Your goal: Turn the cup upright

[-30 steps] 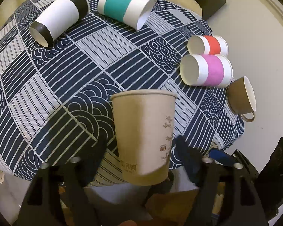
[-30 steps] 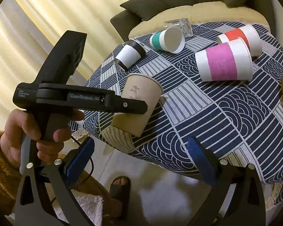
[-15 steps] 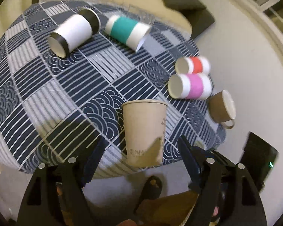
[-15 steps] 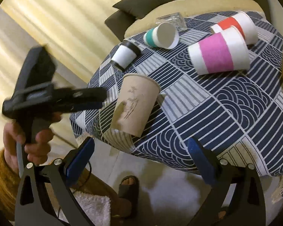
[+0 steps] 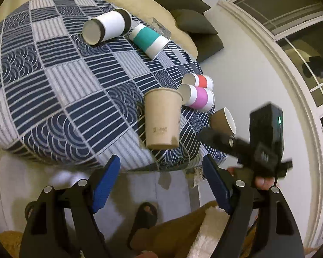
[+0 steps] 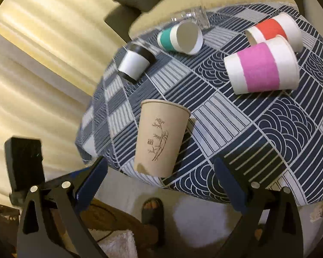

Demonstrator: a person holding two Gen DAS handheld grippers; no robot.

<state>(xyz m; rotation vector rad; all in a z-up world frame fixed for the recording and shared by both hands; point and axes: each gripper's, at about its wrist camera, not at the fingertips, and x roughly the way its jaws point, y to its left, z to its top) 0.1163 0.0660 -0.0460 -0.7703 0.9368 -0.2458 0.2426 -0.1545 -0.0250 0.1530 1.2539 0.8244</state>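
A tan paper cup [image 5: 162, 118] with a bamboo print stands upright near the front edge of the patterned table; it also shows in the right wrist view [image 6: 160, 144]. My left gripper [image 5: 161, 182] is open and empty, drawn back below the table edge, apart from the cup. My right gripper [image 6: 160, 182] is open and empty, also back from the cup, and appears blurred at the right of the left wrist view [image 5: 236, 146].
Several cups lie on their sides on the blue patterned tablecloth [image 5: 64, 86]: black-and-white [image 5: 109, 26], teal [image 5: 148, 39], red [image 5: 199, 80], pink [image 5: 198, 97], and a brown mug [image 5: 224, 120] at the edge. A sofa [image 5: 183, 10] stands behind.
My left gripper let go of the tan cup and drew back and away from the table. The cup stays upright. The right gripper shifted slightly closer.
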